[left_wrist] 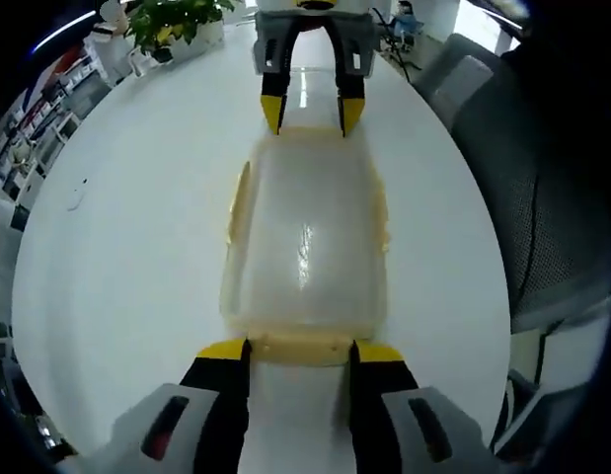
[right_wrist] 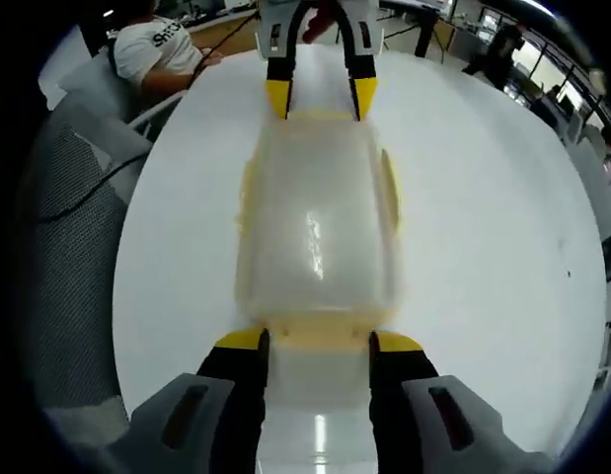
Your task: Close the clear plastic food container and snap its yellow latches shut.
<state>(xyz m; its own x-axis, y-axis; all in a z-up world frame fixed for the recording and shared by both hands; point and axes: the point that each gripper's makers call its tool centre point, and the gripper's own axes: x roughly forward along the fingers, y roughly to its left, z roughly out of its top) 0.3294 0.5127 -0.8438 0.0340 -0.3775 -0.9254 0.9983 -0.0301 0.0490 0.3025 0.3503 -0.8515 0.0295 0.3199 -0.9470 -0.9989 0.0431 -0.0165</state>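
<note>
Clear container (left_wrist: 305, 247) lies on the white table (left_wrist: 127, 247), lid on, directly ahead of both grippers. Left gripper (left_wrist: 300, 348): jaws spread, tips flanking the yellow latch (left_wrist: 303, 346) at its near end. Right gripper (right_wrist: 315, 338): jaws likewise spread, astride the opposite end latch (right_wrist: 320, 332). Neither jaw pair is clamped. Side latches (left_wrist: 240, 202) lie against the walls.

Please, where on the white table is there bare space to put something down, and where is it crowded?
The table is bare on both long sides of the clear container: one patch toward the plant, the other toward the grey chairs. It is crowded at the container's two short ends, where the left gripper and the right gripper stand at its yellow end latches.
</note>
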